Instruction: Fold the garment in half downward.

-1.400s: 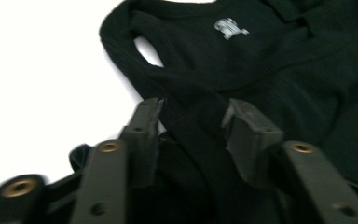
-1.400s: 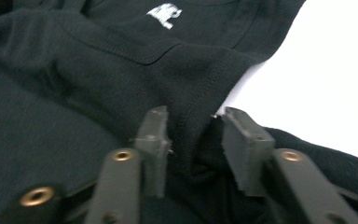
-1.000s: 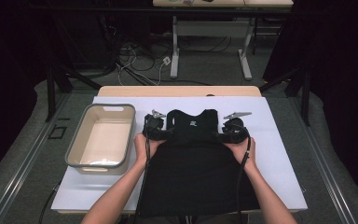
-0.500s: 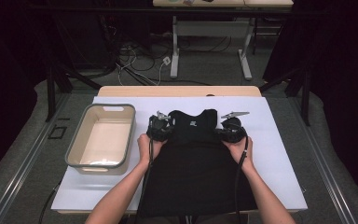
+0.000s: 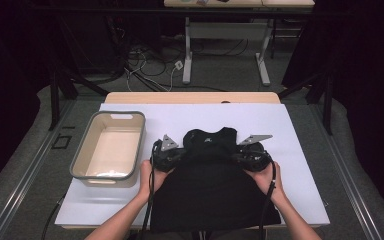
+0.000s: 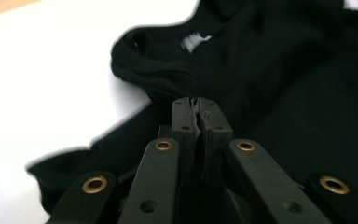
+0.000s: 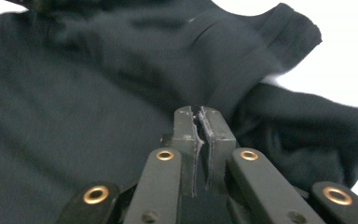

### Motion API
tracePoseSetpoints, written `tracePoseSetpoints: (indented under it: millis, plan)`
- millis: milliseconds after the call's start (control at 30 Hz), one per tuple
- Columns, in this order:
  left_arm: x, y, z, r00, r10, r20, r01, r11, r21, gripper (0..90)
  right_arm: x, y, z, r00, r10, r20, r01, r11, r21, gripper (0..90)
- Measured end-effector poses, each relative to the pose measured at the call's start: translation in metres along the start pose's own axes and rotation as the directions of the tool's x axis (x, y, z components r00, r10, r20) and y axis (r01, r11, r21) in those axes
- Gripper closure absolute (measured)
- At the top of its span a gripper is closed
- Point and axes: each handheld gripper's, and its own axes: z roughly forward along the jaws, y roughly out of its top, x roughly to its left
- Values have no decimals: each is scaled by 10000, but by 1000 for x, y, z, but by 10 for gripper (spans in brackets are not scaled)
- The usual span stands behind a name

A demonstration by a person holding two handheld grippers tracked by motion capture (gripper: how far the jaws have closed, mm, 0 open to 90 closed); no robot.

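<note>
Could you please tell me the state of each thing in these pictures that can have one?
Black garment: lying on the table, top part bunched and folded.
Left gripper: shut on the garment.
Right gripper: shut on the garment.
Tray: upright, empty.

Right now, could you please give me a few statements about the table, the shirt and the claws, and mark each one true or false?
1. The black shirt lies on the white table cover. True.
2. The beige tub holds folded clothes. False: it is empty.
3. The left claw is shut, at the shirt's shoulder area. True.
4. The right claw stands wide open above the tub. False: it is shut, at the shirt's other side.
5. The tub sits on the left claw's side of the shirt. True.
</note>
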Motion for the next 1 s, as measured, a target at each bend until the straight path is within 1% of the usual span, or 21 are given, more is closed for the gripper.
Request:
tracePoseSetpoints:
  millis: [100, 133, 167, 233, 333, 400, 433, 533, 567, 600, 633, 667, 700, 733, 767, 800, 867, 900, 933, 967, 1000]
  plan:
    - [0, -8, 1, 10000, -22, 74, 21, 9999, 122, 846, -2, -7, 5, 9999, 122, 88, -125, 9994, 315, 792]
    - [1, -9, 1, 10000, -19, 31, 18, 9998, 187, 830, -4, -8, 7, 9998, 99, 151, -103, 9995, 291, 768]
    - [3, -11, 1, 10000, -88, 38, 87, 9998, 185, 811, -6, -8, 7, 9996, 252, 117, -256, 9993, 285, 742]
    - [6, -10, 2, 9999, -94, -37, 95, 9997, 208, 734, -10, -5, 7, 9991, 351, 232, -354, 9993, 125, 657]
    - [11, -5, 2, 9995, -278, -160, 280, 9995, 153, 576, -15, 3, 7, 9980, 589, 221, -585, 9981, -201, 547]
    - [14, -1, 2, 9991, -362, -211, 366, 9991, 190, 505, -16, 9, 9, 9972, 697, 275, -689, 9973, -268, 499]
    - [17, 1, 3, 9991, -392, -175, 396, 9989, 232, 488, -17, 11, 11, 9972, 696, 267, -687, 9971, -342, 487]
    - [24, 9, 8, 9966, -690, -459, 702, 9973, 232, 458, -18, 19, 19, 9963, 795, 330, -785, 9964, -305, 478]
    - [24, 9, 8, 9966, -690, -459, 702, 9973, 232, 449, -19, 21, 23, 9965, 781, 304, -769, 9963, -390, 482]
    - [31, 14, 12, 9933, -1033, -526, 1047, 9942, 246, 442, -19, 23, 25, 9962, 793, 369, -780, 9963, -354, 493]
    - [35, 16, 14, 9922, -1117, -544, 1133, 9932, 267, 437, -19, 25, 28, 9963, 772, 386, -759, 9966, -335, 500]
    - [37, 19, 17, 9901, -1295, -544, 1311, 9910, 278, 428, -20, 27, 30, 9963, 772, 371, -758, 9965, -363, 518]
    - [39, 21, 20, 9893, -1376, -488, 1391, 9899, 282, 423, -20, 29, 32, 9957, 843, 375, -829, 9959, -375, 544]
    - [40, 23, 23, 9881, -1476, -436, 1490, 9883, 309, 431, -21, 30, 33, 9955, 811, 481, -793, 9961, -375, 576]
    - [42, 24, 25, 9896, -1406, -300, 1417, 9891, 411, 474, -21, 30, 35, 9946, 915, 486, -893, 9950, -455, 635]
    - [42, 25, 28, 9899, -1403, -197, 1411, 9887, 497, 523, -21, 30, 35, 9948, 893, 493, -870, 9951, -477, 698]
    - [39, 26, 32, 9925, -1218, 114, 1210, 9912, 541, 686, -21, 29, 36, 9952, 891, 399, -872, 9951, -472, 800]
    - [37, 25, 32, 9921, -1228, 240, 1216, 9916, 442, 768, -20, 28, 35, 9955, 889, 329, -871, 9949, -511, 835]
    - [35, 24, 30, 9944, -1033, 205, 1025, 9940, 383, 816, -19, 28, 34, 9956, 854, 394, -834, 9953, -498, 853]
    - [33, 24, 29, 9947, -985, 294, 978, 9949, 246, 840, -18, 27, 32, 9961, 801, 379, -781, 9956, -514, 859]
    - [31, 23, 26, 9965, -792, 258, 788, 9968, 133, 852, -18, 26, 31, 9966, 752, 336, -734, 9959, -523, 862]
